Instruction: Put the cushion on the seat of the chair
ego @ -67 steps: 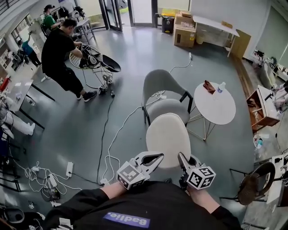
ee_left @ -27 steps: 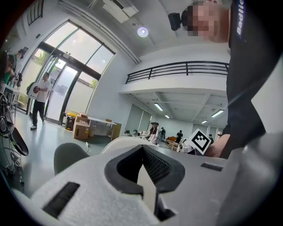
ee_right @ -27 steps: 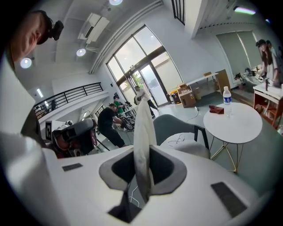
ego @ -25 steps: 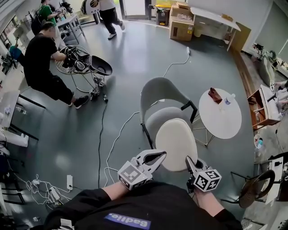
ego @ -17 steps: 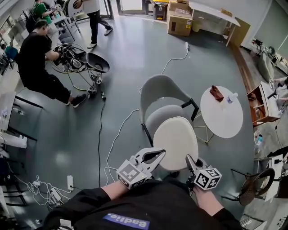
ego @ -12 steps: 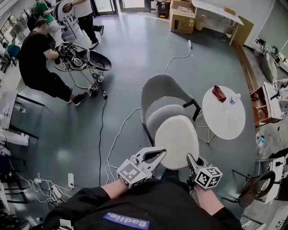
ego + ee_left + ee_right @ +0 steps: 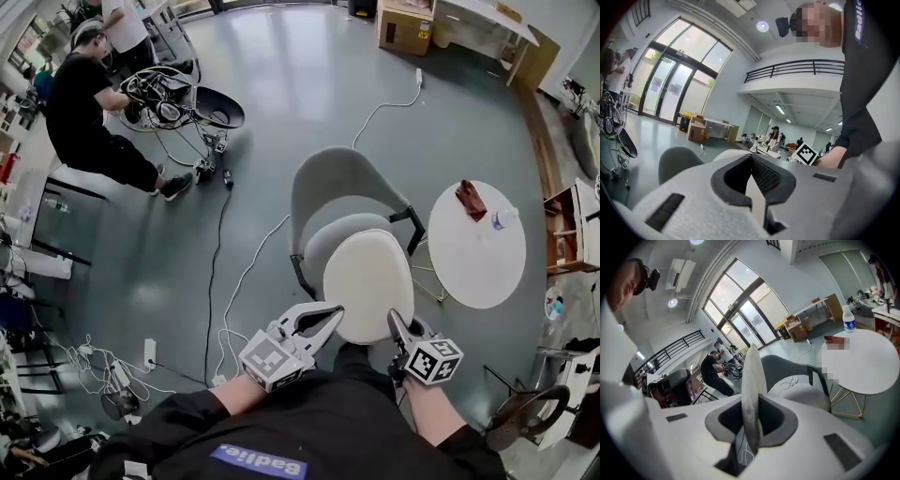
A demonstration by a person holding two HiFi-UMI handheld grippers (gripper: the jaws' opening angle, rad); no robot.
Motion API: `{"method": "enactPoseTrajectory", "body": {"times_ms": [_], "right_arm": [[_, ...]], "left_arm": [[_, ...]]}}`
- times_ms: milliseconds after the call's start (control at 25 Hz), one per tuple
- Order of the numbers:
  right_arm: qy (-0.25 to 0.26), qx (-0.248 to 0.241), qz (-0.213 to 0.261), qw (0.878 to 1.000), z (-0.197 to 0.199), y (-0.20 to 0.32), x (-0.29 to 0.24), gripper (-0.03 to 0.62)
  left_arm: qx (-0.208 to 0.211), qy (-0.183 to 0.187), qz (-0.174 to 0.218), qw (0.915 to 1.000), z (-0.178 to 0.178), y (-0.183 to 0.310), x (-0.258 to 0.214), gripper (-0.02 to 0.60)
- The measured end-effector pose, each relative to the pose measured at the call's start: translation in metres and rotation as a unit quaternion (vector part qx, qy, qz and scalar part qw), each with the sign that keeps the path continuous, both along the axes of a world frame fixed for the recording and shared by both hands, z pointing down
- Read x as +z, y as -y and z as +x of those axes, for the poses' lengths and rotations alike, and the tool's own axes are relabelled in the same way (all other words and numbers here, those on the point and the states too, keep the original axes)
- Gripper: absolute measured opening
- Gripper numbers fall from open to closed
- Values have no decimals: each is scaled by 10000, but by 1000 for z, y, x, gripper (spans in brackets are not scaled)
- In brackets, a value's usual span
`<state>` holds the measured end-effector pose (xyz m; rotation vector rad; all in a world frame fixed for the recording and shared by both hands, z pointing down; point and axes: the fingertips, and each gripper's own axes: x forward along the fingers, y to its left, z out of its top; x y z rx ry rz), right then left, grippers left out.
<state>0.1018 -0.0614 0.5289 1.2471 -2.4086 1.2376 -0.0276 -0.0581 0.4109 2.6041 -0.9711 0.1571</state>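
At the far left one person in black (image 7: 89, 112) crouches over a tangle of cables, well apart from the rest. One left gripper (image 7: 330, 312) reaches forward and slightly down from a bare forearm, its jaws clenched on the near left edge of the single cream cushion (image 7: 368, 281). One grey chair (image 7: 337, 183) stands beyond it. The cushion lies flat over the front part of the seat (image 7: 328, 239); whether it touches cannot be told. One right gripper (image 7: 394, 323), angled the same way, pinches the cushion's near right edge, which is seen edge-on between its pads. To the right, one round white table (image 7: 478, 272) carries one water bottle (image 7: 503, 218) and one brown item (image 7: 471, 199) near its far edge.
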Motion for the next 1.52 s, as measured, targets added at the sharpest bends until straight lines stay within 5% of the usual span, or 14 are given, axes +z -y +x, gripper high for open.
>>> {"method": "enactPoseTrajectory", "body": {"times_ms": [280,800,1240,1520], "right_arm": [[207,-221,-227,9993,8,53,33,67],[868,-530,-569,9932,-13,122,108,67],[1507,-524,-817,9838,-26,153,162,67],[1782,-524,-1122,9762,-8,147,240,67]], "left_arm": [[-155,-205,-92,9996,33,37,6,15],[-754,-33,-358,9965,24,95,66,15],[-795,204,-516,9953,29,107,86,15],[-674,427,-659,9946,38,103,111,15]]}}
